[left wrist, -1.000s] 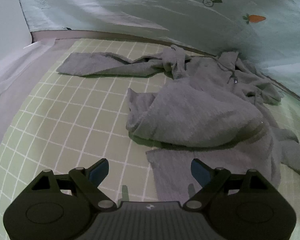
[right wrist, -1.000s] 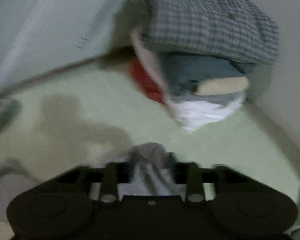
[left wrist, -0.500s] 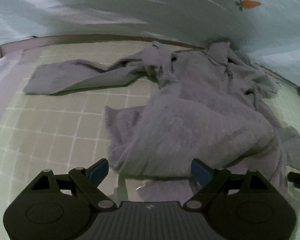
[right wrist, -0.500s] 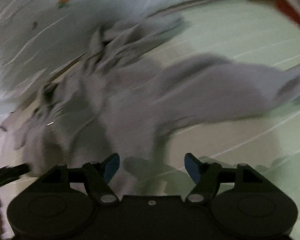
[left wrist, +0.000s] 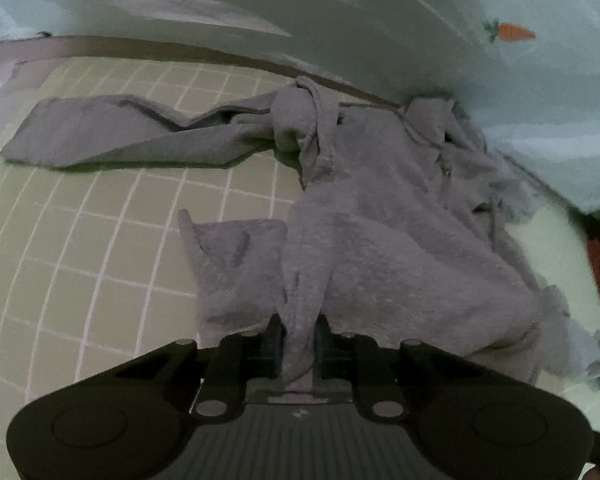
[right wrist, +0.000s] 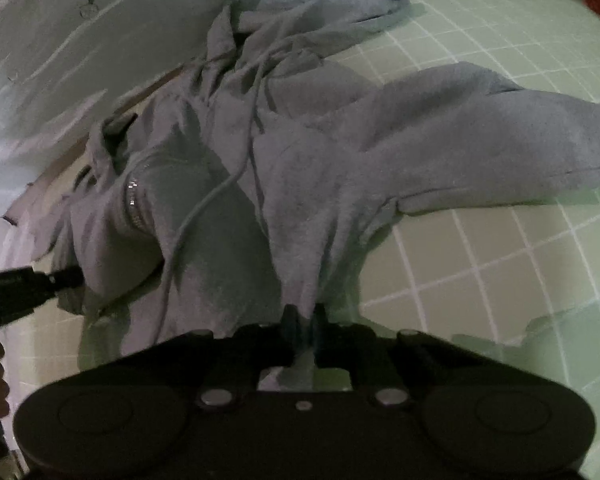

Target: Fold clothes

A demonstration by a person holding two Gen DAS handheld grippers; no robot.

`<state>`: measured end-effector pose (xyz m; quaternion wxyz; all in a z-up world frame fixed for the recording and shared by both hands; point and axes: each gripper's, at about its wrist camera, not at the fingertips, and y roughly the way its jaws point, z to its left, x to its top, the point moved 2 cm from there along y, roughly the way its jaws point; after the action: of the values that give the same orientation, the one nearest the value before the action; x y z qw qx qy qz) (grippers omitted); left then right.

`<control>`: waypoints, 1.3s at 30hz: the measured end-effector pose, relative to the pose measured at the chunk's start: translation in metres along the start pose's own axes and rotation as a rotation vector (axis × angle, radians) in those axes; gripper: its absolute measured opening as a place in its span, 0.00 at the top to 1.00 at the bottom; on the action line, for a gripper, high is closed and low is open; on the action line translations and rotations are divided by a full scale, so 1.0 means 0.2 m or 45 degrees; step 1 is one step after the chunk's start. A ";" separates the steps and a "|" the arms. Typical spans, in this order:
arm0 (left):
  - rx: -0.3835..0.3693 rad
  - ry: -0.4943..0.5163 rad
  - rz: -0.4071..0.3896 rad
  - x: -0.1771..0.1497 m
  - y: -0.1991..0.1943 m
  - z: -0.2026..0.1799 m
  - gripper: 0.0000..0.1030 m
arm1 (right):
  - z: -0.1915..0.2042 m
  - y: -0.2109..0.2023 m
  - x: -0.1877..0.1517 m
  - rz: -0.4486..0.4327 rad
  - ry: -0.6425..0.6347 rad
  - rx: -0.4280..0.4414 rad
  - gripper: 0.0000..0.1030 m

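Grey hoodie (left wrist: 380,216) lies crumpled on the green checked sheet (left wrist: 100,240), its far side bunched against the pale carrot-print cloth (left wrist: 380,32) at the back. One sleeve (left wrist: 112,132) stretches flat away from the hoodie body toward the left in the left wrist view. Left gripper (left wrist: 300,340) at the hoodie's near edge, jaws closing, a fold of grey fabric pinched between the pads. Right gripper (right wrist: 302,320) also at the near hem, clamped tight on a ridge of the same fabric. Drawcord (right wrist: 220,188) and zipper (right wrist: 134,200) show on the hoodie front, left of the right gripper.
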<state>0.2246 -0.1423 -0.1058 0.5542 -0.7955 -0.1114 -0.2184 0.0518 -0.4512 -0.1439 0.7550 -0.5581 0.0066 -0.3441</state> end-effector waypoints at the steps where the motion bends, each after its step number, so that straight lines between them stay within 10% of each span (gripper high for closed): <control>1: 0.002 -0.004 -0.014 -0.03 -0.03 -0.01 0.88 | -0.02 -0.04 -0.01 -0.022 0.019 0.016 0.95; 13: -0.104 -0.044 -0.200 -0.34 -0.72 -0.16 0.90 | -0.15 -0.71 0.08 -0.323 -0.034 0.098 0.95; 18: -0.089 -0.103 -0.232 -0.28 -0.55 -0.16 0.86 | -0.12 -0.61 0.27 -0.421 -0.153 0.048 0.94; 20: -0.035 -0.155 -0.187 -0.27 -0.44 -0.14 0.81 | -0.12 -0.50 0.32 -0.332 -0.139 -0.013 0.78; 23: -0.029 -0.197 -0.191 -0.26 -0.40 -0.09 0.56 | -0.13 -0.44 0.30 -0.332 -0.133 -0.059 0.50; 26: -0.031 -0.216 -0.176 -0.27 -0.39 -0.03 0.26 | -0.19 -0.42 0.19 -0.306 -0.080 -0.068 0.46; 36: -0.062 -0.160 0.029 -0.37 -0.16 -0.02 0.28 | -0.28 -0.25 -0.05 -0.139 -0.020 -0.009 0.36; 39: -0.087 -0.164 0.041 -0.36 -0.13 -0.03 0.57 | -0.25 -0.23 -0.05 -0.132 -0.060 0.042 0.39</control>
<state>0.1493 -0.1348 -0.1169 0.5219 -0.8280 -0.1265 -0.1613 0.0022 -0.4940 -0.1276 0.7451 -0.5532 -0.0456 -0.3697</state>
